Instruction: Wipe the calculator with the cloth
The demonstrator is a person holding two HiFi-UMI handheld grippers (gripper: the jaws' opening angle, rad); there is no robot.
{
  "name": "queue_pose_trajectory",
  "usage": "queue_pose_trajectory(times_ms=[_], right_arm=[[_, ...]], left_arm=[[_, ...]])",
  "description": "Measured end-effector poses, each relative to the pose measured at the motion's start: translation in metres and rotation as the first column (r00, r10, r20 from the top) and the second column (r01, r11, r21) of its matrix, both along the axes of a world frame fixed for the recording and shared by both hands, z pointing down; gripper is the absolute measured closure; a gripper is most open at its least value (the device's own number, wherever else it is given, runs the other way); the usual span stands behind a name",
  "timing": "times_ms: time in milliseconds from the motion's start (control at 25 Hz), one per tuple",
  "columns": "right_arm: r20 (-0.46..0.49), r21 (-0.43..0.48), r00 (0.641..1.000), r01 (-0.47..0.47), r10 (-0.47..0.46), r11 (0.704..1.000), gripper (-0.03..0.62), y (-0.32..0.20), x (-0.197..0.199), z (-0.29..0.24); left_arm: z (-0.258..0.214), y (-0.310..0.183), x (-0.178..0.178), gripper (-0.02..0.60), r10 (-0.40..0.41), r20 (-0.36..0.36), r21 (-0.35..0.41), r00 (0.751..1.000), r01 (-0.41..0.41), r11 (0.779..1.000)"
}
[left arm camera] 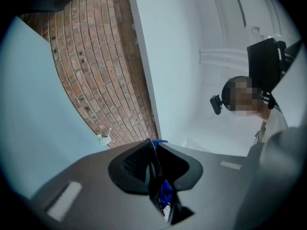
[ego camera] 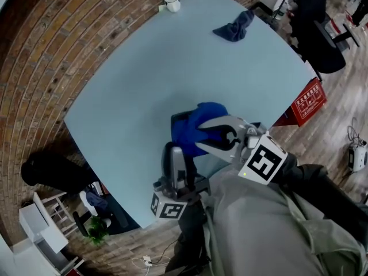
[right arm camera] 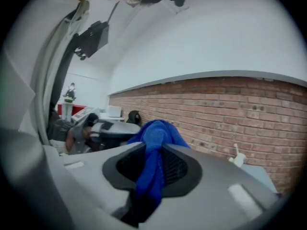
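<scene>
Two grippers meet above the table's [ego camera: 115, 96] near edge in the head view. The left gripper [ego camera: 175, 149] stands the calculator [ego camera: 179, 124] up, and the right gripper [ego camera: 201, 135] lays the blue cloth [ego camera: 207, 115] over its upper part. A mug [ego camera: 171, 3] and a spare rag [ego camera: 236, 26] sit at the table's far side.

Left gripper view: the jaws are squeezed nearly together on the calculator's [left arm camera: 152, 150] thin edge.

Right gripper view: the jaws pinch a bunched fold of the blue cloth [right arm camera: 156, 138].

The risk, I'd say, is that slim edge-on grip. A hard wipe could twist the calculator loose and drop it onto the table.
</scene>
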State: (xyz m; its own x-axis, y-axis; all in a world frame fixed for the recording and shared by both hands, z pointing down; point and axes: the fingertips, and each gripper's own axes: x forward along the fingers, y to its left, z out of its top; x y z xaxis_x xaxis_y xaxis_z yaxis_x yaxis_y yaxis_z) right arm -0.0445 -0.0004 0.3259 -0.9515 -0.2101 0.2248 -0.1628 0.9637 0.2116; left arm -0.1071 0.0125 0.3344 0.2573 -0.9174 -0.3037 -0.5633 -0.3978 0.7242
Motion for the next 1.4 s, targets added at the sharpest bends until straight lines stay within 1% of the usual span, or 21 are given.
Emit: queue_pose_trajectory(times_ms=[80, 160, 200, 280, 360, 440, 480, 560, 640, 720, 800, 880, 960, 1040, 1080, 1120, 1160, 1200, 1240, 1280, 1400], right_arm=[[0.049, 0.001, 0.992, -0.113, 0.113, 0.994, 0.500, -0.036, 0.014, -0.007], [0.072, -0.082, 0.972, -0.216, 0.222, 0.973, 0.501, -0.061, 0.024, -0.008], [0.066, -0.116, 0.971, -0.221, 0.229, 0.968, 0.502, -0.061, 0.024, -0.008], [0.019, -0.125, 0.988, -0.153, 0.156, 0.980, 0.501, -0.043, 0.016, -0.007], [-0.024, -0.104, 0.998, -0.059, 0.057, 0.993, 0.501, -0.013, 0.003, -0.006], [-0.028, -0.072, 1.000, 0.010, -0.012, 0.997, 0.502, 0.006, -0.007, -0.009], [-0.027, -0.046, 0.999, 0.018, -0.019, 0.999, 0.502, 0.005, -0.008, -0.011], [-0.027, 0.003, 0.999, -0.027, 0.027, 1.000, 0.502, -0.014, -0.002, -0.013], [-0.042, 0.006, 0.994, -0.098, 0.098, 0.995, 0.502, -0.039, 0.006, -0.011], [-0.086, -0.013, 0.990, -0.114, 0.113, 0.993, 0.501, -0.045, 0.008, -0.008], [-0.129, -0.006, 0.989, -0.070, 0.069, 0.997, 0.502, -0.028, 0.001, -0.008], [-0.144, 0.010, 0.990, -0.002, 0.004, 1.000, 0.502, -0.004, -0.008, -0.011], [-0.122, 0.009, 0.992, 0.036, -0.034, 0.999, 0.502, 0.003, -0.010, -0.013], [-0.046, 0.005, 0.998, 0.037, -0.037, 0.999, 0.502, -0.013, -0.006, -0.019], [0.002, -0.022, 1.000, 0.013, -0.013, 1.000, 0.502, -0.025, -0.002, -0.021], [0.042, -0.093, 0.999, -0.029, 0.033, 0.995, 0.502, -0.038, 0.004, -0.020], [0.060, -0.194, 0.994, -0.075, 0.088, 0.978, 0.502, -0.048, 0.011, -0.013], [0.047, -0.285, 0.991, -0.104, 0.123, 0.953, 0.502, -0.055, 0.018, -0.002], [0.017, -0.349, 0.992, -0.110, 0.123, 0.931, 0.502, -0.058, 0.025, 0.011], [-0.020, -0.395, 0.995, -0.102, 0.103, 0.913, 0.502, -0.058, 0.032, 0.026], [-0.129, -0.522, 0.991, -0.097, 0.034, 0.848, 0.502, -0.047, 0.052, 0.071]], left_arm=[[-0.002, 0.001, 0.005, 0.537, 0.018, 0.030, -0.004, 0.999, -0.018, 1.000], [-0.002, 0.002, 0.012, 0.537, 0.037, 0.060, -0.012, 0.997, -0.037, 0.999], [-0.001, 0.003, 0.015, 0.537, 0.042, 0.076, -0.015, 0.996, -0.041, 0.999], [0.000, 0.001, 0.019, 0.540, 0.044, 0.134, -0.022, 0.990, -0.042, 0.999], [0.002, -0.001, 0.022, 0.541, 0.040, 0.220, -0.032, 0.975, -0.034, 0.999], [0.002, -0.002, 0.024, 0.543, 0.035, 0.318, -0.039, 0.948, -0.023, 0.999], [0.002, -0.001, 0.025, 0.545, 0.033, 0.367, -0.040, 0.930, -0.020, 0.999], [-0.001, 0.000, 0.027, 0.545, 0.028, 0.462, -0.034, 0.886, -0.014, 0.999], [-0.005, 0.000, 0.031, 0.545, 0.021, 0.544, -0.019, 0.839, -0.012, 1.000], [-0.008, 0.000, 0.034, 0.545, 0.008, 0.594, -0.005, 0.805, -0.006, 1.000], [-0.008, -0.002, 0.033, 0.545, -0.003, 0.631, -0.001, 0.776, 0.005, 1.000], [-0.008, -0.002, 0.032, 0.545, -0.010, 0.662, -0.002, 0.750, 0.014, 1.000], [-0.009, 0.000, 0.033, 0.546, -0.010, 0.686, 0.005, 0.728, 0.009, 1.000], [-0.010, 0.003, 0.037, 0.546, 0.003, 0.716, 0.012, 0.698, -0.017, 1.000], [-0.011, 0.004, 0.039, 0.546, 0.006, 0.718, 0.019, 0.696, -0.027, 0.999], [-0.013, 0.005, 0.038, 0.546, 0.003, 0.703, 0.030, 0.711, -0.034, 0.999], [-0.016, 0.006, 0.035, 0.546, -0.005, 0.672, 0.048, 0.740, -0.037, 0.998], [-0.019, 0.007, 0.031, 0.546, -0.011, 0.635, 0.066, 0.773, -0.039, 0.997], [-0.022, 0.008, 0.028, 0.546, -0.016, 0.601, 0.080, 0.799, -0.040, 0.996], [-0.024, 0.010, 0.025, 0.546, -0.021, 0.579, 0.089, 0.815, -0.037, 0.995], [-0.025, 0.012, 0.013, 0.546, -0.046, 0.563, 0.095, 0.825, -0.010, 0.995]])
